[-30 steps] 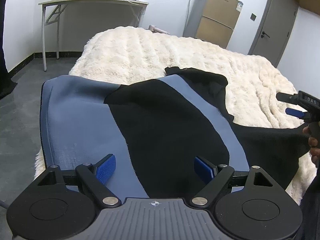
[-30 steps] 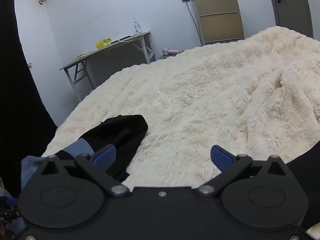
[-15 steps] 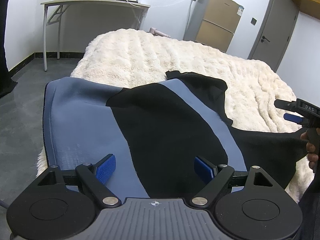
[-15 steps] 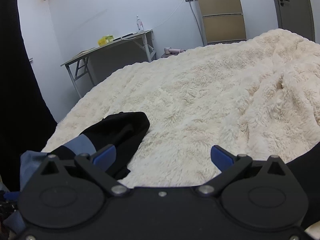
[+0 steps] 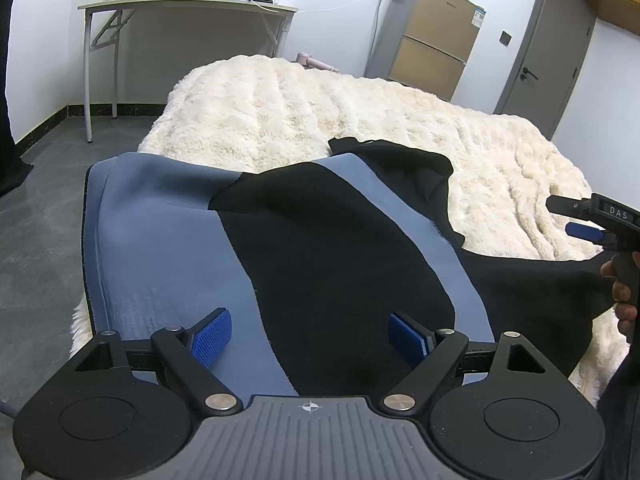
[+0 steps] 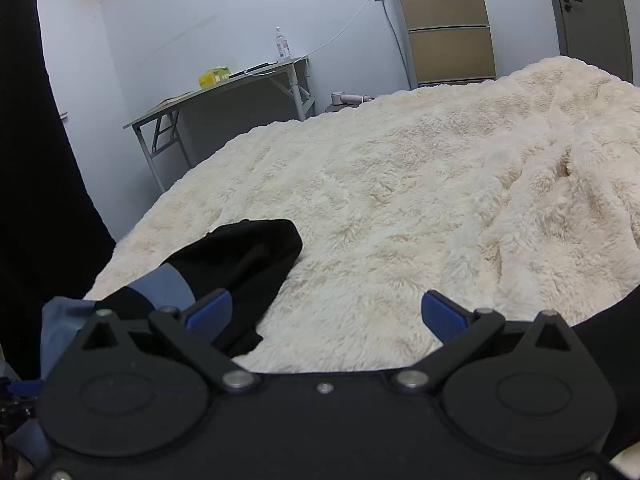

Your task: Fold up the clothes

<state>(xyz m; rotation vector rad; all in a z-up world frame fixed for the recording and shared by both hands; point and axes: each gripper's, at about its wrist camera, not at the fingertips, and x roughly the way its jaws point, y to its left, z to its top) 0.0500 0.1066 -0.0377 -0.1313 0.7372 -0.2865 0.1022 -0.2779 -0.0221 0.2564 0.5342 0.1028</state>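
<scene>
A bed (image 5: 360,120) under a shaggy cream blanket (image 6: 400,200) filled a white-walled room. The left gripper (image 5: 308,338) hovered with its jaws spread wide and released, nothing between the blue pads, just above a blue-and-black garment (image 5: 320,248) spread flat on the blanket at the near edge of the bed; the right gripper (image 6: 326,316) likewise held its jaws apart and empty over bare blanket, a black fold of the garment beside its left pad. Beyond stood a desk (image 5: 192,4), a brown fridge (image 5: 432,40) and a grey door (image 5: 548,36).
</scene>
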